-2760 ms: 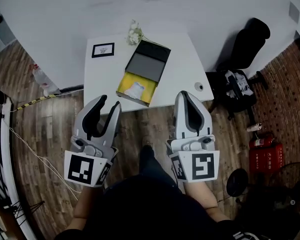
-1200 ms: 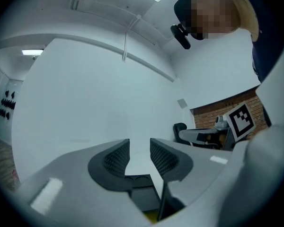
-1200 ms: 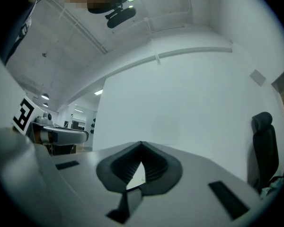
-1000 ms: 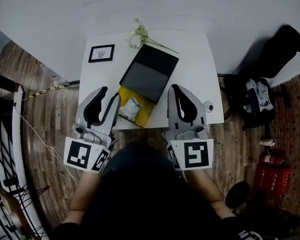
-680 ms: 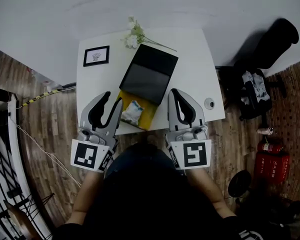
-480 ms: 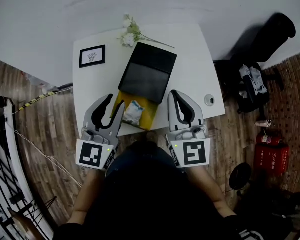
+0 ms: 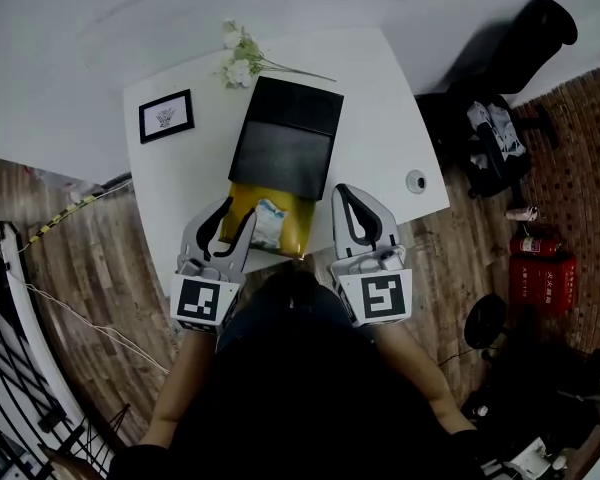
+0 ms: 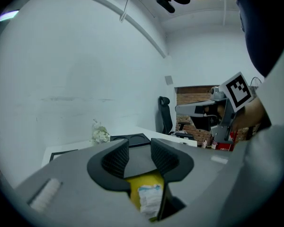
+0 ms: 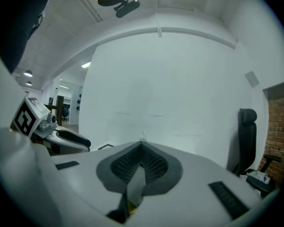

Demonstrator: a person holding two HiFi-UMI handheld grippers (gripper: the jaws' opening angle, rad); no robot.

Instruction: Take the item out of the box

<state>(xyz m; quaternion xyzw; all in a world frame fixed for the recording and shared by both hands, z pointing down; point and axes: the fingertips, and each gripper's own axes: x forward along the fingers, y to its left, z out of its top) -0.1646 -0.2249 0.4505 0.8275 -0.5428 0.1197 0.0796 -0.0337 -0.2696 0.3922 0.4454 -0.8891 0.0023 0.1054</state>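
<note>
An open box (image 7: 242,206) with a yellow inside lies at the near edge of the white table (image 7: 380,98). Its dark lid (image 7: 288,138) is folded back away from me. A white and blue packet (image 7: 270,223) lies inside the box. My left gripper (image 7: 231,224) hovers at the box's near left corner, open; its jaws have just been opening a little and its pads touch nothing. In the left gripper view (image 8: 139,151) the packet (image 8: 149,200) and the yellow box (image 8: 138,182) show through the gap. My right gripper (image 7: 348,194) is right of the box, shut and empty (image 9: 141,146).
A small framed picture (image 7: 166,116) and a sprig of white flowers (image 7: 238,63) lie at the table's far side. A small round object (image 7: 415,180) sits near the right edge. An office chair (image 7: 525,43) and a red fire extinguisher (image 7: 540,268) stand on the floor at the right.
Both grippers have sunk and moved in toward the table's near edge. The left one now sits against the box's left corner, the right one just beside the box.
</note>
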